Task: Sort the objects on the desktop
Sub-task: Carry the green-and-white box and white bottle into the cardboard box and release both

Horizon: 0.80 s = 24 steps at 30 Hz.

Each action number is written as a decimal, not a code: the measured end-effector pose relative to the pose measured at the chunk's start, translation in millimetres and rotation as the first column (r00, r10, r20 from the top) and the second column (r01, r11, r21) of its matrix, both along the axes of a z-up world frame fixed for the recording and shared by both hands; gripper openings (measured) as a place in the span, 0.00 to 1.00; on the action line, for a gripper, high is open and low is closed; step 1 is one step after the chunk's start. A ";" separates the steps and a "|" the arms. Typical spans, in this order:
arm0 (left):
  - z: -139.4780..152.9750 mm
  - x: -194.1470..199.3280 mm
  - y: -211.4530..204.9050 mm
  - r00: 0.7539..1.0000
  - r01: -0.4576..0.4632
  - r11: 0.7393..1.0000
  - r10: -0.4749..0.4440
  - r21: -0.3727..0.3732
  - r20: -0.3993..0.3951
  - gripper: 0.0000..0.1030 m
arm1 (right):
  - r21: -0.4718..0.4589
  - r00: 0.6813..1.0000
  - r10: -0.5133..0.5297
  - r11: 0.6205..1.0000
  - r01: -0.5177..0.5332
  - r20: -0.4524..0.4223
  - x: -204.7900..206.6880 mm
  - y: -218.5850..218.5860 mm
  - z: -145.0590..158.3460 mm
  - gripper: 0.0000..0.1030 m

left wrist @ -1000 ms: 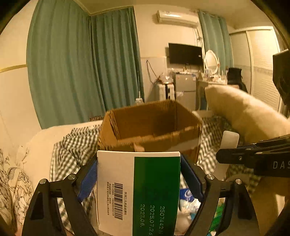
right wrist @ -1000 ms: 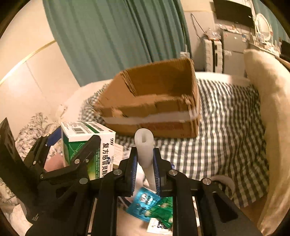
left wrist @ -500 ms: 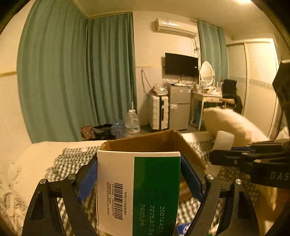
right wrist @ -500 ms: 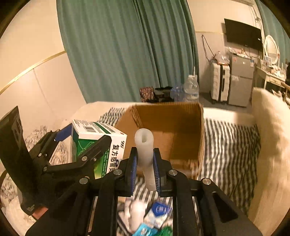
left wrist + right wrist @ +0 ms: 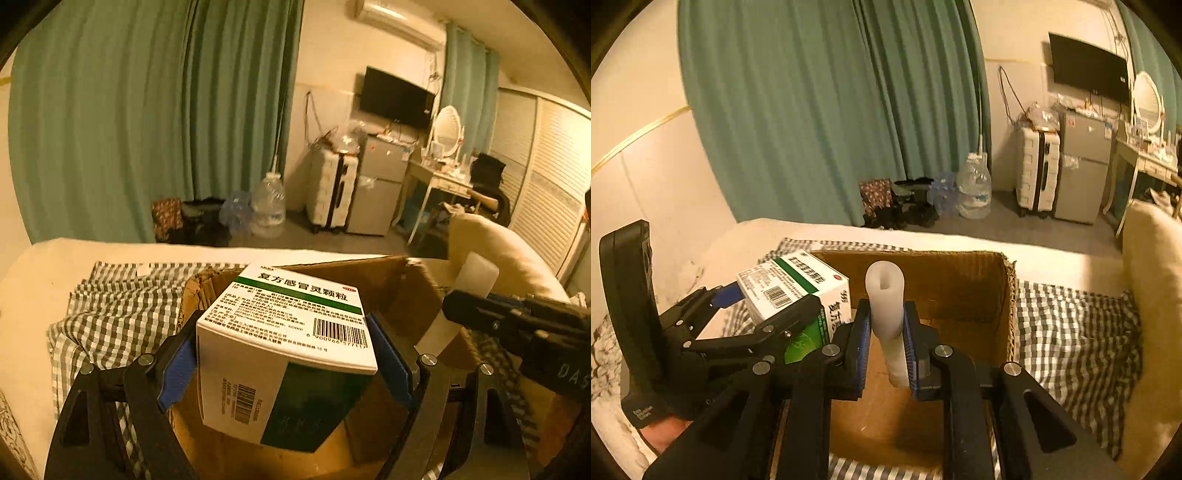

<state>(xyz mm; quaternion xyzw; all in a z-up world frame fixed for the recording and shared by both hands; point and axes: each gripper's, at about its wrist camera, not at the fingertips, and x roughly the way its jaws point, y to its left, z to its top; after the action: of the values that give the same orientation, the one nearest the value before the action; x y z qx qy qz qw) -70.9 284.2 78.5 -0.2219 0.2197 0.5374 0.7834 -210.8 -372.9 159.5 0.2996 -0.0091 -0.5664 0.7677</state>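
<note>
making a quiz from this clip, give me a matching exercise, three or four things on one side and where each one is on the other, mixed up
Things:
1. medicine box
2. white tube
3. cardboard box
4. water jug

Places:
A. on the floor by the green curtain
B. on the checked cloth, open at the top
C. between the left gripper's fingers
D. between the right gripper's fingers

Pairs: 1-C, 2-D, 3-B, 4-A

A white-and-green cardboard medicine box (image 5: pixel 291 350) is tilting over an open brown corrugated carton (image 5: pixel 960 291); a white plastic tube (image 5: pixel 886 306) is standing upright above it.
</note>
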 end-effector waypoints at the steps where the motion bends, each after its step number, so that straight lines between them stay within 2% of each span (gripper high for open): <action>1: -3.2 -2.4 4.8 1.000 0.003 1.000 -0.003 -0.011 0.006 0.84 | 0.012 1.000 0.003 1.000 -0.003 0.003 -1.0 -8.4 -4.9 0.16; 7: -15.0 1.0 20.5 1.000 0.024 0.999 -0.024 -0.031 0.013 0.85 | 0.058 1.000 0.012 0.998 -0.012 0.008 -0.8 -43.8 -24.4 0.18; 9: -15.6 -0.5 19.2 0.999 0.041 0.999 -0.041 -0.033 0.001 0.91 | 0.060 1.000 0.002 0.998 -0.003 0.013 -1.8 -43.6 -26.4 0.31; 10: -15.2 -0.9 17.0 0.999 0.031 0.999 -0.031 -0.027 -0.017 0.98 | 0.054 1.000 -0.011 0.998 0.010 0.019 -3.5 -39.6 -26.5 0.51; 11: -13.3 -3.0 13.4 0.999 0.013 1.000 -0.014 -0.013 -0.032 1.00 | 0.040 0.999 -0.027 0.999 0.026 0.030 -6.1 -32.9 -26.2 0.60; 18: 12.7 -31.7 -28.7 1.000 -0.013 1.000 0.013 0.009 0.019 1.00 | 0.002 0.997 -0.062 0.998 0.062 0.037 -15.8 11.5 -6.0 0.60; 21: 28.5 -40.5 -56.9 1.000 -0.012 0.999 0.012 0.032 0.006 1.00 | -0.022 0.997 -0.068 0.997 0.069 0.028 -15.8 40.6 5.6 0.60; 24: 30.5 -49.4 -98.8 0.999 0.027 0.997 -0.025 0.066 -0.031 1.00 | -0.027 0.997 -0.072 0.997 0.073 0.016 -7.2 72.8 11.8 0.60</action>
<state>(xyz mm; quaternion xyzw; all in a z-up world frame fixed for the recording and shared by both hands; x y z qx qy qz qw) -120.3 185.4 108.9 -0.1848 0.2166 0.5375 0.7937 -218.1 -300.1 171.3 0.2925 -0.0335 -0.5915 0.7506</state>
